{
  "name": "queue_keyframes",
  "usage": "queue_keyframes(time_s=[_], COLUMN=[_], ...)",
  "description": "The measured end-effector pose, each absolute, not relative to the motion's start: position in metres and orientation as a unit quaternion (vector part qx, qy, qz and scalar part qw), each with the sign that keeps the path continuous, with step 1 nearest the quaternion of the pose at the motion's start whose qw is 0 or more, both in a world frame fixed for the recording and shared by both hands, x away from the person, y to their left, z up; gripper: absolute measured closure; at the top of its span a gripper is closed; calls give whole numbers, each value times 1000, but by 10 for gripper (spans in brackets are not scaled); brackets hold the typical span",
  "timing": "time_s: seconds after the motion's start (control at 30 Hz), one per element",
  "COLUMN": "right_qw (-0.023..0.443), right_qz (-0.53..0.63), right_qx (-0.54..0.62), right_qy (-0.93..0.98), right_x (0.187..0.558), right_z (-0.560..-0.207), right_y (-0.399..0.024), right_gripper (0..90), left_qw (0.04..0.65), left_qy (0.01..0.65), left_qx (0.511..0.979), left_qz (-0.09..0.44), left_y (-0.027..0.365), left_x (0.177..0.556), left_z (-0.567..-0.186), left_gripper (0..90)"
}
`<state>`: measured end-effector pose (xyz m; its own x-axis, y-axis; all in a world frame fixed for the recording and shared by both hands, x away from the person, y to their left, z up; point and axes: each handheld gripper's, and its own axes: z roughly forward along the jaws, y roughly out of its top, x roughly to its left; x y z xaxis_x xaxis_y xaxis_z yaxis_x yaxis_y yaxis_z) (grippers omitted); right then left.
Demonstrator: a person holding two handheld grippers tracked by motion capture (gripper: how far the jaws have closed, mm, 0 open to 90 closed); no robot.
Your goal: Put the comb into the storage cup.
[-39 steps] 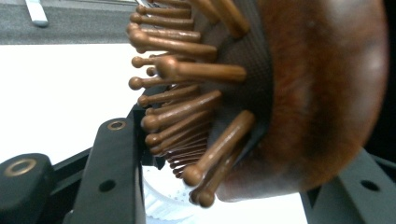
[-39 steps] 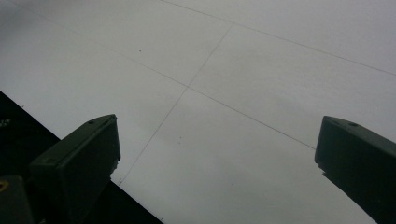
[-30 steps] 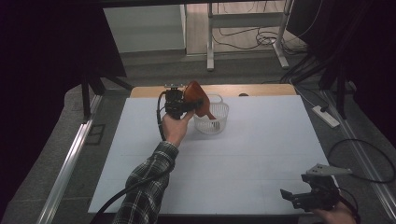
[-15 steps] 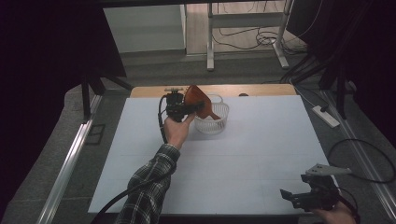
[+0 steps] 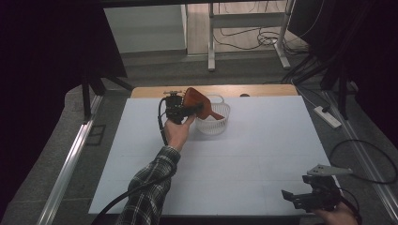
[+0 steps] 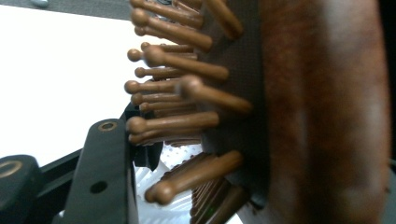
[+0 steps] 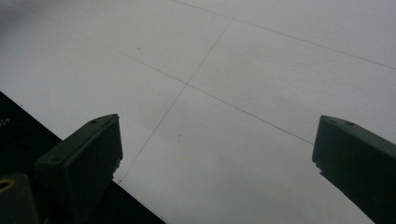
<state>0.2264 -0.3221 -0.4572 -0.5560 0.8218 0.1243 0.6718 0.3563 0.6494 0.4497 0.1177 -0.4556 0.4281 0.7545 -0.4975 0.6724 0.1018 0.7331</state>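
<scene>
A brown hairbrush [image 5: 195, 99] with ball-tipped bristles stands tilted, its handle down inside a white mesh basket [image 5: 213, 123] near the table's far edge. My left gripper [image 5: 192, 108] holds the brush head from the left of the basket. Its jaws have just been opening, and the brush [image 6: 299, 112] is still between them, bristle tips against the near jaw; the other jaw is hidden behind the brush back. The basket's mesh [image 6: 182, 205] shows below. My right gripper [image 5: 288, 196] hovers open at the front right corner, with nothing between its fingers [image 7: 217, 154].
The white table [image 5: 253, 154] has a wooden strip [image 5: 234, 90] along its far edge. A power strip [image 5: 328, 117] and cables lie on the floor at the right. A metal rail [image 5: 65, 173] runs along the left side.
The brush and my left hand have barely shifted; the brush head sits a touch lower over the basket. The right gripper has stayed in place.
</scene>
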Motion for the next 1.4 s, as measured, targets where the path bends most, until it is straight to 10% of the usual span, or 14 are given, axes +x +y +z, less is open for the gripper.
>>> queue_keyframes(time_s=[1.4], right_qw=[112], right_qz=[336], right_qx=[459], right_qy=[815], right_x=[226], right_z=[-457], right_y=[-323], right_gripper=[17], left_qw=[465], left_qy=[514], left_qx=[717], left_qz=[69], left_y=[125], left_x=[453], left_z=[-450], left_gripper=[169])
